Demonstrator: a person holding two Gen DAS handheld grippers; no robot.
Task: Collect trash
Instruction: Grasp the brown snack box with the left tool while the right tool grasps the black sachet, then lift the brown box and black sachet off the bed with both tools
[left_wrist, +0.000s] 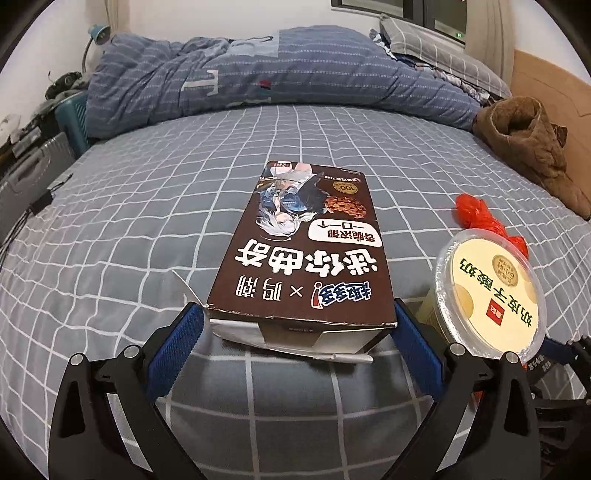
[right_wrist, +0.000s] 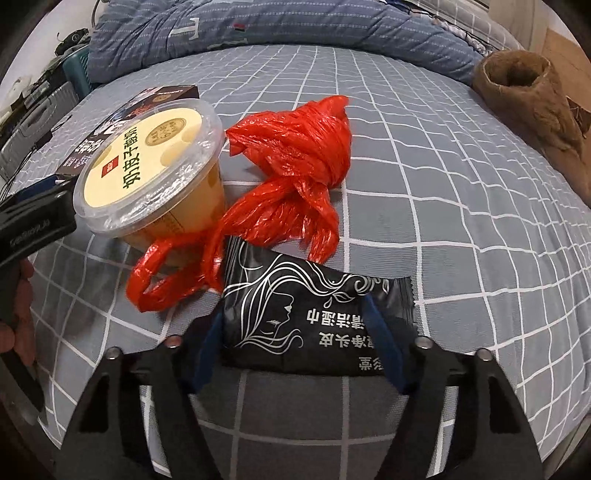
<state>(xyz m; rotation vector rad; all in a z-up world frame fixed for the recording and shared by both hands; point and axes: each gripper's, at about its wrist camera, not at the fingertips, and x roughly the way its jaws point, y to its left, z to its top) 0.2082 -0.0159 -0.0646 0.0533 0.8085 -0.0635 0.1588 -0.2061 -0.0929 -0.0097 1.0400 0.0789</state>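
Note:
A brown cookie box (left_wrist: 295, 258) lies flat on the grey checked bed sheet (left_wrist: 129, 229). My left gripper (left_wrist: 299, 314) has its blue pads against both sides of the box's near end, shut on it. Right of the box stands a lidded yogurt cup (left_wrist: 491, 291), with a knotted red plastic bag (left_wrist: 476, 214) behind it. In the right wrist view, my right gripper (right_wrist: 295, 325) is shut on a black wipe packet (right_wrist: 295, 306), whose sealed edge sticks out past the right finger. The red bag (right_wrist: 295, 162) and the cup (right_wrist: 147, 162) lie just beyond it.
A rolled blue quilt (left_wrist: 258, 74) and a pillow (left_wrist: 443, 51) fill the far end of the bed. A brown fuzzy boot (right_wrist: 528, 92) lies at the right edge. A grey case (left_wrist: 26, 177) and cables sit off the left side. A hand (right_wrist: 22, 314) holds the left gripper.

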